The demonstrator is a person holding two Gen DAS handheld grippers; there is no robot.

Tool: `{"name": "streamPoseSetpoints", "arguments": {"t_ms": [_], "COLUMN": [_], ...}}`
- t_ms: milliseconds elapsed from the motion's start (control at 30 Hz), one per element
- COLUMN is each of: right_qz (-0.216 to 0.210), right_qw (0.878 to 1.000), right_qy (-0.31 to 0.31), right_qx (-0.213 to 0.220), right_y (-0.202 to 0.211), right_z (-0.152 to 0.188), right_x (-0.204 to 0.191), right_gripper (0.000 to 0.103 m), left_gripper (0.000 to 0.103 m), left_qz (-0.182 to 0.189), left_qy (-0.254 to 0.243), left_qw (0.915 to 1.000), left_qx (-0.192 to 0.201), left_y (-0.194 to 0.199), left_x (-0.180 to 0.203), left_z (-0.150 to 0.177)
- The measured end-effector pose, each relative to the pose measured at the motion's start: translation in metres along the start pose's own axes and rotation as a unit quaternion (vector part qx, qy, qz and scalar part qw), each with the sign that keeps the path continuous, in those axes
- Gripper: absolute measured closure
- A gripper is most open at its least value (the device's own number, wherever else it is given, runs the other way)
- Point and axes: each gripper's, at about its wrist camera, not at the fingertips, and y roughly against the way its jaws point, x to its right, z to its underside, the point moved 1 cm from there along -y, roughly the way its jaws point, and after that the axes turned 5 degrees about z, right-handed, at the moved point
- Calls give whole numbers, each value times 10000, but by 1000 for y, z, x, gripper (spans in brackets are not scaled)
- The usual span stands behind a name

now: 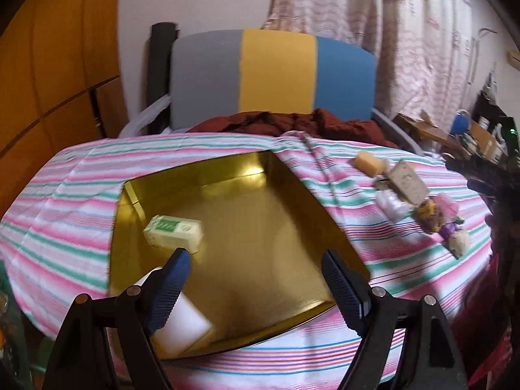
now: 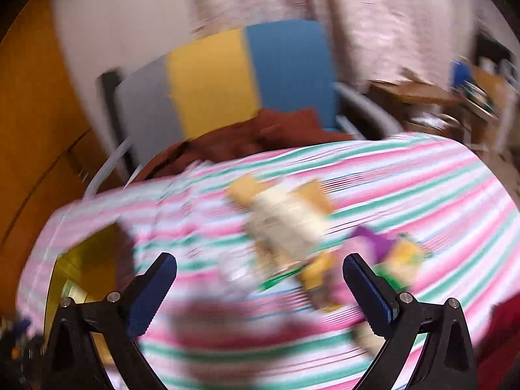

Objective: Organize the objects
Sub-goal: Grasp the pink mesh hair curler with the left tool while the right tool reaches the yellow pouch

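Soaps [image 2: 286, 227]: heaped ahead of your right tongs [image 2: 260, 273], nearer than left [image 1: 256, 271]; both tongs wide, empty; tray [image 1: 292, 175] leftward.

One gold tray [image 1: 292, 214]; two boxes inside: green-white box [image 1: 174, 229], white box [image 1: 185, 323].

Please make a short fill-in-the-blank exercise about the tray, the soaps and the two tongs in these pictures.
1. The green-and-cream soap box lies inside the ____ tray.
2. The left tongs are ____ and hold nothing.
3. The pile of small packets lies outside the tray, on the ____ cloth.
4. The right tongs hang open over the ____.

Missing words: gold; open; striped; packets
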Motion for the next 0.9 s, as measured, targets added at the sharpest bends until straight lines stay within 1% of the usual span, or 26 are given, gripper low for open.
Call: {"name": "streamPoseSetpoints", "arguments": {"t_ms": [67, 133, 200, 233, 267, 333, 367, 433, 500, 600, 733, 900], "right_qz": [323, 705, 861, 951, 967, 738, 692, 652, 499, 401, 244, 77], "right_qw": [9982, 9927, 9867, 9815, 9748, 9631, 9592, 9568, 9550, 9563, 9530, 9476], "right_qy": [-497, -977, -1379, -1662, -2004, -2559, -2705, -2771, -2845, -2816, -2935, -3109], "right_qx": [68, 64, 57, 0, -166, -381, -454, -593, -677, -675, -711, -735], "right_y": [-6, -12, -19, -22, -28, -36, -38, -41, -44, -43, -43, -42], "right_z": [-9, -11, -9, -5, -1, 6, 8, 11, 12, 10, 14, 18], "right_x": [38, 75, 102, 116, 130, 149, 154, 157, 157, 156, 158, 162], "right_gripper": [0, 0, 0, 0, 0, 0, 0, 0, 0, 0, 0, 0], "left_gripper": [19, 19, 19, 19, 19, 20, 21, 21, 21, 21, 21, 21], "left_qz": [87, 222, 391, 446, 548, 813, 966, 1077, 1256, 1415, 1733, 2224], "left_qy": [-108, -229, -361, -438, -532, -596, -644, -788, -927, -1137, -1280, -1537], "left_qw": [9999, 9995, 9986, 9980, 9970, 9947, 9929, 9905, 9869, 9819, 9736, 9579], "left_qx": [11, -6, -40, -47, -83, -201, -259, -332, -410, -540, -754, -966], "left_y": [-3, -9, -14, -17, -21, -28, -33, -43, -53, -68, -89, -111], "left_x": [13, 28, 45, 53, 64, 79, 89, 109, 130, 160, 195, 244], "left_z": [-6, -12, -18, -21, -25, -29, -32, -36, -39, -47, -58, -68]}}
